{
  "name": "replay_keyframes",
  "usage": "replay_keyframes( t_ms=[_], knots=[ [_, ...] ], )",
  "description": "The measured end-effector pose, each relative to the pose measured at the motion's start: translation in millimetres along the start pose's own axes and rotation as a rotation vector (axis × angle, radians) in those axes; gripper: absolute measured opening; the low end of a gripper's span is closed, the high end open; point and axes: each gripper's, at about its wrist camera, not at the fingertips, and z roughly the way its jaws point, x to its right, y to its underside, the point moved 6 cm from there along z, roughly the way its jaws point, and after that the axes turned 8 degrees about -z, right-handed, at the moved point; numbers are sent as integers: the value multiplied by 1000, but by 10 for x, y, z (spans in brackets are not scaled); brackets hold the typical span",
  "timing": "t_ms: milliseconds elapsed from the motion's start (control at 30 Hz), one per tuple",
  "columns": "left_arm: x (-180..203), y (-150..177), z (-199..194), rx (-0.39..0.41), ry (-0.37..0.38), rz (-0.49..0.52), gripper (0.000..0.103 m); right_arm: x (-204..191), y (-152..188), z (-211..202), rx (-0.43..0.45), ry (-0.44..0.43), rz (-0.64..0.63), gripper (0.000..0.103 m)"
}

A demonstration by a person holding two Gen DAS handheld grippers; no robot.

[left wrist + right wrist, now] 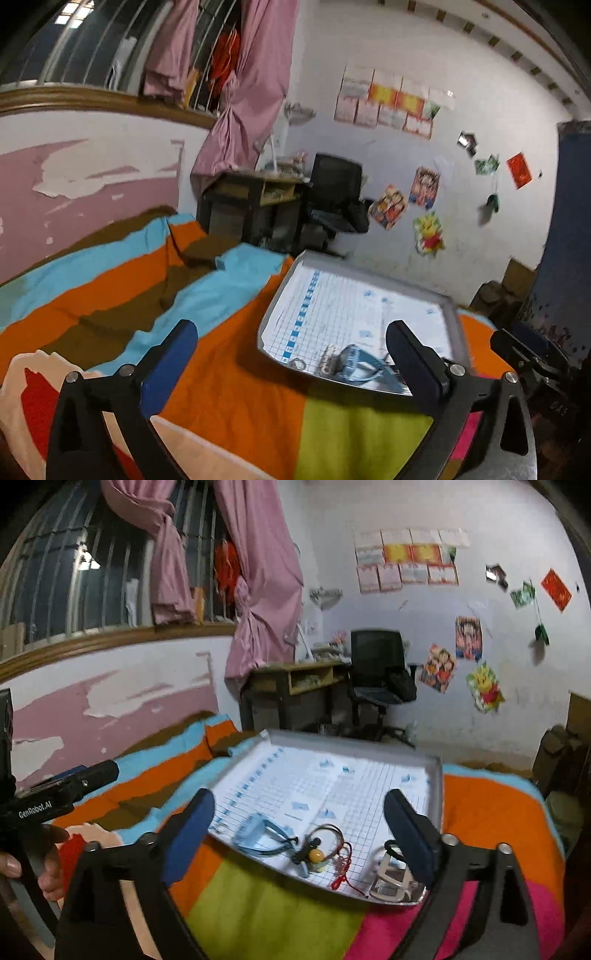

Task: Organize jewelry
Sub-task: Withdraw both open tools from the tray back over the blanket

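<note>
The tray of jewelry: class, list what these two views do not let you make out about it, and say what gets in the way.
- Left wrist view: the tray's near right corner, hidden behind the left gripper's right finger.
- Left wrist view: the blue strap and small pieces beside it, smeared by motion blur.
- Right wrist view: the clear case, partly covered by the right gripper's finger.
- Right wrist view: the print on the grid sheet, too small and blurred.

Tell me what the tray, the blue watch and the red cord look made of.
Tray: probably metal, dull grey, with thin bent-up walls; lined with printed grid paper.
Blue watch: looks like soft plastic or rubber, matte light blue with a flexible curved strap.
Red cord: thin string or thread, lying limp in loops.
</note>
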Motion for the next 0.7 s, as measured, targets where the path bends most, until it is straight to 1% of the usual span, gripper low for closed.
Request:
replay_keyframes(
  t_ms=[100, 133, 167, 333, 400, 467, 567, 667, 700],
  knots=[
    [-7, -32, -366, 34, 44, 10, 103, -131, -89, -342, 15, 11, 1, 95],
    [-12, -30, -502, 52, 57, 13, 103, -169, -104, -466, 30, 10, 5, 97],
    [-27, -35, -614, 66, 65, 14, 103, -215, -112, -581, 43, 5, 7, 101],
    [-116, 76, -1112, 101, 78, 18, 103, -418, -81, -1148, 121, 25, 6, 102],
    [-163, 142, -1267, 102, 82, 15, 103, -488, -43, -1354, 149, 35, 3, 102],
    [-218, 256, -1444, 94, 92, 15, 103, -568, 62, -1593, 173, 43, -8, 102],
    [-289, 408, -1651, 97, 84, 43, 103, -663, 306, -1879, 175, 62, -19, 102],
    [-384, 568, -1848, 100, 73, 45, 103, -692, 511, -2105, 175, 92, 7, 102],
    [-413, 610, -1890, 100, 63, 42, 103, -691, 570, -2179, 177, 114, 13, 102]
  ],
)
